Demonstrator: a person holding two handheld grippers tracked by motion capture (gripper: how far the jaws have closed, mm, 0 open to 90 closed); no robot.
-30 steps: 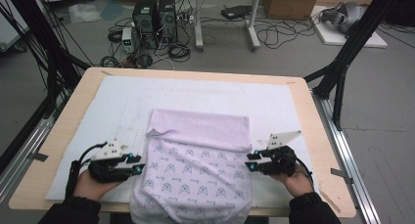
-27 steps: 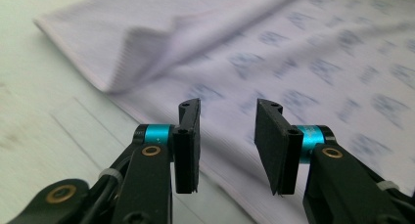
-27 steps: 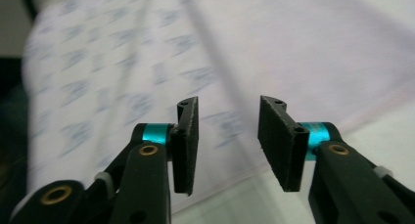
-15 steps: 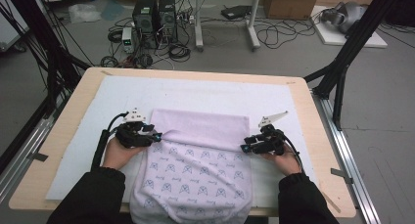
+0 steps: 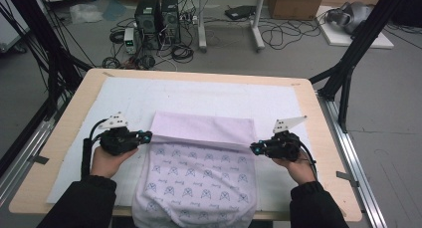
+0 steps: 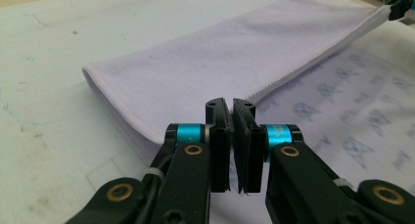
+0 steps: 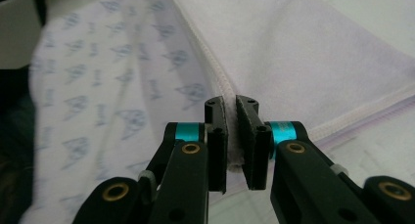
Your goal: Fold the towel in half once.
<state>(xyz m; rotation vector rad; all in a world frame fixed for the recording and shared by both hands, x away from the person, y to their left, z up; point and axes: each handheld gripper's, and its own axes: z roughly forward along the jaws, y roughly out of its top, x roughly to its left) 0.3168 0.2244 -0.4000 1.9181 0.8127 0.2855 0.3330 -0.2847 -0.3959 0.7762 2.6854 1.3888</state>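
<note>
- The towel lies on the white mat, its near end hanging over the table edge and its far part folded back as a plain lilac flap. That overhang could drag the cloth off, skewing the fold.
- The left gripper has just closed, jaws nearly together, on the flap's hem; so thin a bite may slip.
- The right gripper has likewise just closed, pinching the opposite hem; uneven pulling would twist the flap.
</note>
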